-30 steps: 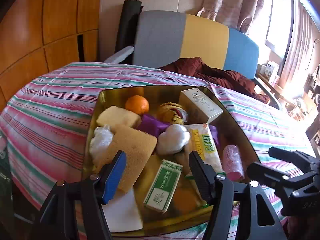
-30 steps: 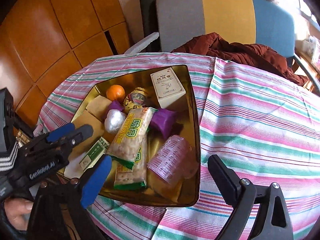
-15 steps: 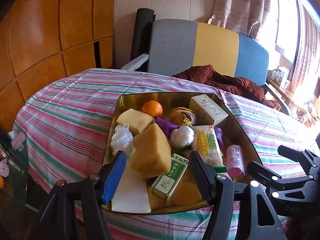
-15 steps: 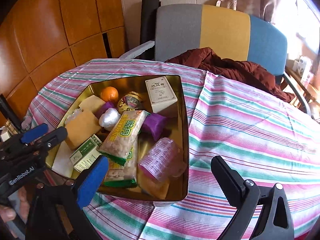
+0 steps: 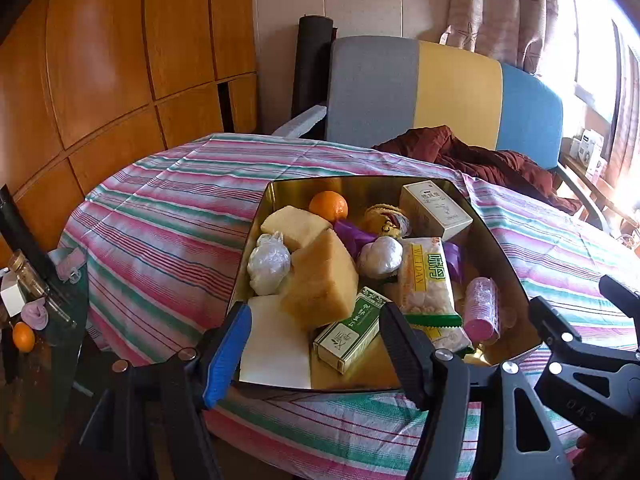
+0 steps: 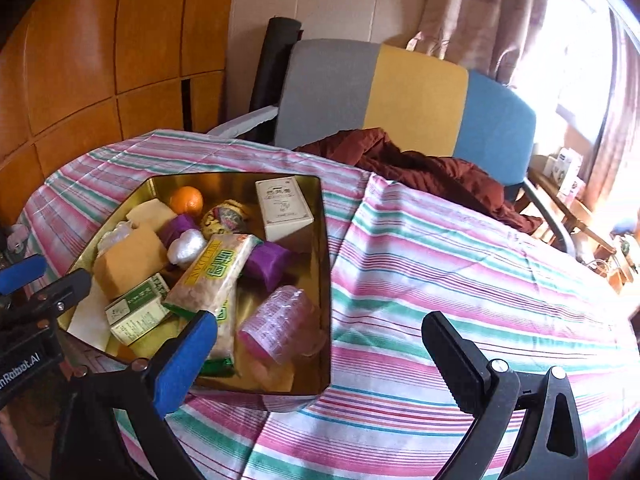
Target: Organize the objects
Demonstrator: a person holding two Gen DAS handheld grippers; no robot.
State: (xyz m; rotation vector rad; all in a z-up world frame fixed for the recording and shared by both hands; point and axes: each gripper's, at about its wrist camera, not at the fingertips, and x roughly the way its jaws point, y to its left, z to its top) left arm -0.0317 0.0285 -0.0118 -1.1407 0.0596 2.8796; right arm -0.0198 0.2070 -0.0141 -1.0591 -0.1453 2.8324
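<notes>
Seen from the left wrist, the gold tray [image 5: 256, 236] sits on a table under a striped cloth [image 5: 160, 224] and is crowded with things. Counted there: one orange [image 5: 328, 206], two yellow sponge blocks [image 5: 322, 282], two crumpled clear plastic balls [image 5: 269, 263], one white sheet [image 5: 276, 344] lying flat, one green box [image 5: 350, 330], one white box [image 5: 434, 204], one snack packet [image 5: 428, 280] with a second partly under it, one pink ribbed cup [image 5: 482, 310] on its side, one small patterned round item [image 5: 386, 220], and purple wrapping in two places. The left gripper [image 5: 312, 344] hangs just over the tray's near edge with its jaws wide and nothing between them. The right gripper's black frame shows at the lower right edge. Beyond the table stand a chair with a grey, yellow and blue back [image 5: 440, 96], a dark red cloth [image 5: 472, 156], wooden wall panels and a curtained window. A second orange [image 5: 23, 336] lies on a low glass surface at the far left.

From the right wrist, the same tray [image 6: 324, 248] lies to the left, holding the same pile. The right gripper [image 6: 320, 344] is spread wide and empty, one finger [image 6: 184, 356] over the tray's near corner, the other over bare striped cloth. The left gripper [image 6: 40, 280] reaches in from the left edge beside the tray.
</notes>
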